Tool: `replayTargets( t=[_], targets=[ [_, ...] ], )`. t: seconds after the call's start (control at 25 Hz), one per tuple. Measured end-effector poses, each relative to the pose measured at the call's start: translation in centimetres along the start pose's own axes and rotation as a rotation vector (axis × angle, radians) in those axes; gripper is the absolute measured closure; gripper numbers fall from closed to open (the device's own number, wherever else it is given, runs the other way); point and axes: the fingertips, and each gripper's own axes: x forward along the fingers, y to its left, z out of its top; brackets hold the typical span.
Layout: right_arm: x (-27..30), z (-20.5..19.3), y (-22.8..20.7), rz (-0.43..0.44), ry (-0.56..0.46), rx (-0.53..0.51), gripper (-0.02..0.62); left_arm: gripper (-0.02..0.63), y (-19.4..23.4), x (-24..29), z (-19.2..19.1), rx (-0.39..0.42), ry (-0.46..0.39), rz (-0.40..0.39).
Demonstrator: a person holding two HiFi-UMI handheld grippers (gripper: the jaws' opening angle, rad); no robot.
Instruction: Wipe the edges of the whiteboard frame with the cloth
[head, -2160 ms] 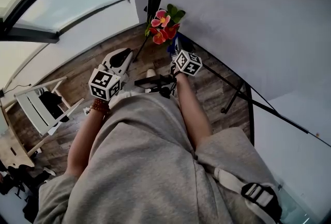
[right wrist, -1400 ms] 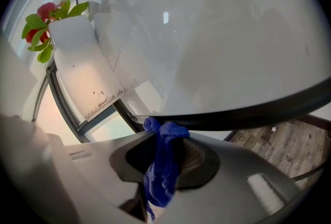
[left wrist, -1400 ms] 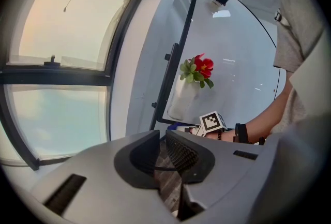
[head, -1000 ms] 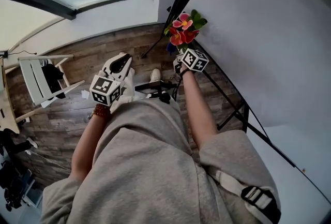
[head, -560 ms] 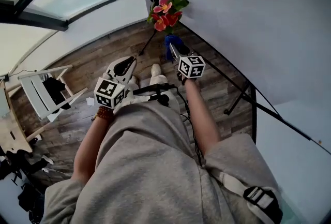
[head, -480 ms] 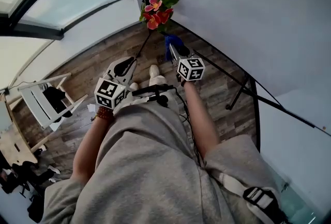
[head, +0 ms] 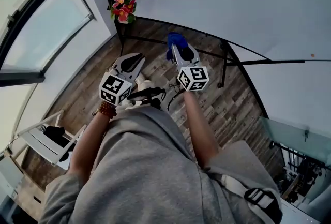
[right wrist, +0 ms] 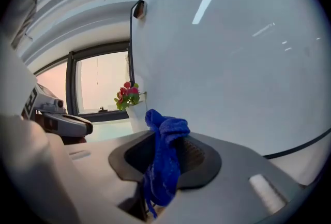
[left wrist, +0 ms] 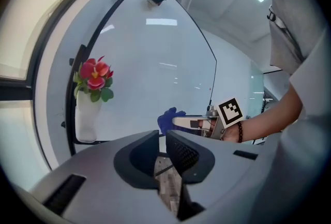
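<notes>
Head view looks down on both grippers held out in front of the person, facing the whiteboard [head: 232, 0]. The right gripper [head: 174, 47] pinches the blue cloth [head: 175, 39]. In the right gripper view the jaws are pressed onto the cloth's middle, with a bunched end standing out past the tips and a tail hanging below. The left gripper [head: 135, 58] is empty, and its own view shows the jaws drawn almost together with only floor behind the slit.

The step in hand looks like the approach, since the cloth is not yet on the black frame [right wrist: 130, 52]. In the head view it hangs near the board's lower edge, and the right gripper view shows open space between the bunch and the board. The flowers [head: 122, 8] stand at the board's left corner, well apart from the cloth.

The next move probably calls for bringing the bunched end onto a frame edge, pressing it there and sliding it along the bar. The hanging tail could drag or snag, and the flowers may get in the way at the left corner.
</notes>
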Motion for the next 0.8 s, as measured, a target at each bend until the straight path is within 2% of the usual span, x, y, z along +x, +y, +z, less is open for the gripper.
replayTargets(
  t=[0.24, 0.44, 0.8],
  targets=[
    [-5.4, 7.2, 2.6, -0.092, -0.086, -0.107, 0.469, 0.561, -3.4, -0.4, 5.1, 0.084, -0.117, -0.059],
    [-9.2, 13.0, 5.2, -0.187, -0.183, -0.156, 0.469, 0.561, -5.3, -1.6, 10.0, 0.141, -0.238, -0.06],
    [-14.0, 17.6, 10.7, -0.322, -0.307, -0.262, 0.469, 0.561, -8.1, -5.1, 16.0, 0.245, -0.374, -0.014]
  ],
)
